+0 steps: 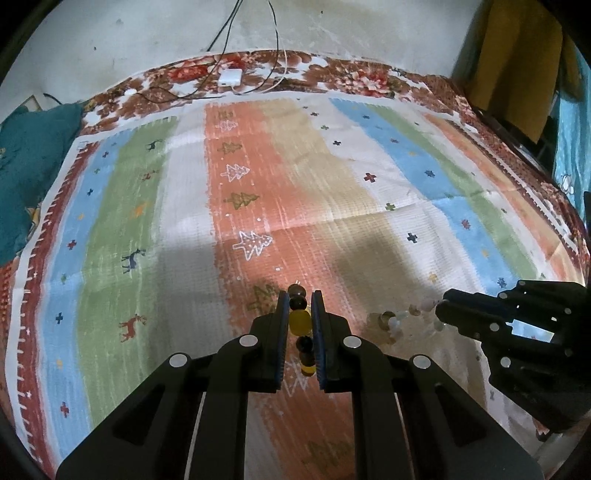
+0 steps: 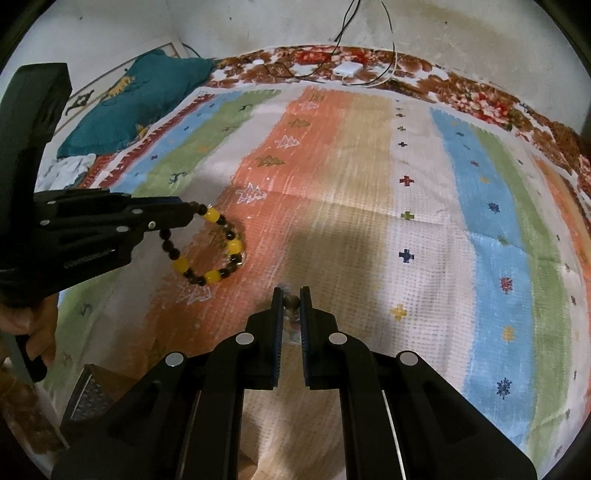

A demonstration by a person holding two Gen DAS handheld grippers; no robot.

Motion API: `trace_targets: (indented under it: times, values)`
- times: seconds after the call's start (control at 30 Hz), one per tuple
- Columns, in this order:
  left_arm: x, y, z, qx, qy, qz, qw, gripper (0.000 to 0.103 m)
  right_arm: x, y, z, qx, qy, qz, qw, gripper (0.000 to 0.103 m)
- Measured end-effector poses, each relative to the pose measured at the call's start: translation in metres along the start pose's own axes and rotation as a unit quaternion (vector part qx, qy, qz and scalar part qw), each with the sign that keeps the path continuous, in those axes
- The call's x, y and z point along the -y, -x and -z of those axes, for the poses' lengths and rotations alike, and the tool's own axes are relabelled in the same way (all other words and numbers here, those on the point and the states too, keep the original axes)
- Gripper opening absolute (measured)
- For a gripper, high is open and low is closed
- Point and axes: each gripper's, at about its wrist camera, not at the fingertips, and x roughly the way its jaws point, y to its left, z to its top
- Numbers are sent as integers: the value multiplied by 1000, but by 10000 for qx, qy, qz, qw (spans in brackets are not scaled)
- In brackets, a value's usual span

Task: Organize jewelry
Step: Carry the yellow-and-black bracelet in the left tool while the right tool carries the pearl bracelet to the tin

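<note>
One large striped cloth [image 1: 258,184] covers the bed. It has bands of orange, beige, white, blue and green, with small printed trees, deer and crosses. Under it, one floral bedsheet [image 1: 351,79] shows as a border at the far edge. One teal pillow [image 2: 140,99] lies at the far left corner, beside the striped cloth.

There are two tools. The left tool [image 1: 300,325] is clenched on one bracelet of yellow and dark beads [image 1: 300,321]. In the right wrist view this bracelet [image 2: 212,275] hangs as a loop from the tips of the left tool [image 2: 192,214], and its lower part seems to touch the orange band of the cloth. I count four yellow beads there; the dark beads between them are too many and too small to count surely.

The right tool [image 2: 291,299] is clenched on a second bracelet, one with pale beads [image 1: 397,321]. In the left wrist view it hangs from the tip of the right tool [image 1: 441,310], just above the cloth, to the right of the first bracelet. Its beads are blurred, so I cannot count them.

One white charger [image 1: 229,76] lies on the floral border at the far side, with one white cable [image 1: 284,70] and two black cables [image 1: 225,33] running near it.
</note>
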Motion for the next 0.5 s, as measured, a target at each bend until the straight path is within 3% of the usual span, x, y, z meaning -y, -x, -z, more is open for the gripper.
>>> trace_targets:
  times: [0.5]
  values:
    - [6,30,9,175,171,187,9995,12,-5,24,9,220,-77,-41,9997,10]
